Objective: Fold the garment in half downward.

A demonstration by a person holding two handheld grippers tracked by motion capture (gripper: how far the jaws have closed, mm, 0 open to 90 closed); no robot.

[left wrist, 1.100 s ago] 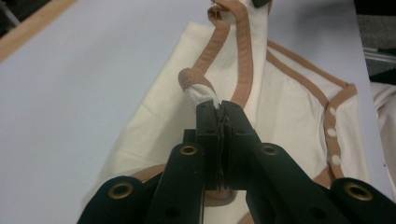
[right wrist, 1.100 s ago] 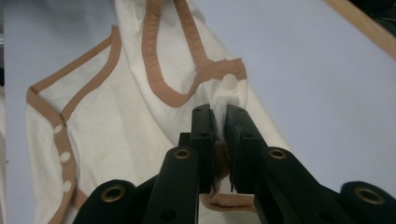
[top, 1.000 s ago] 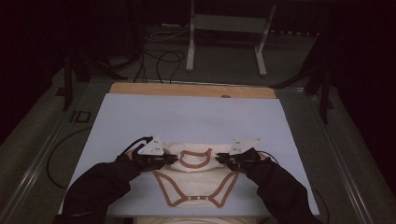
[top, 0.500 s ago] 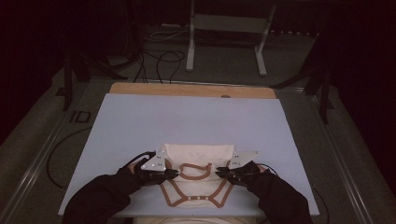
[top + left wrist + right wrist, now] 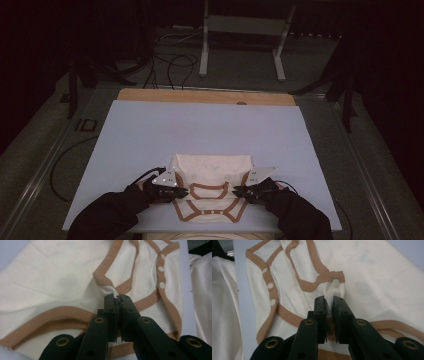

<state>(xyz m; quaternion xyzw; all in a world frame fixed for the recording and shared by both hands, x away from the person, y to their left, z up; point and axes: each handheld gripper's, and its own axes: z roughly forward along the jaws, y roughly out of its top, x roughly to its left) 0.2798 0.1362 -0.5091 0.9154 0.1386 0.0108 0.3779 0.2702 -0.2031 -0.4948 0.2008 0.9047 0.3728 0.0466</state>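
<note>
On the pale blue tabletop [image 5: 150,135], near its front edge, we are pinning a cream cotton baby bodysuit with tan trim [image 5: 212,172]. Our left tongs [image 5: 117,298] are pinching a bunched shoulder corner; our right tongs [image 5: 329,301] are clamping the opposite one. The cloth is looking light, limp and stretchy, so we are favouring the firmer trimmed seams.

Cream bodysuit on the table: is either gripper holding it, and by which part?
Both are. The left gripper and the right gripper each pinch the bodysuit at a brown-trimmed shoulder corner, one on each side of the neck opening.
</note>
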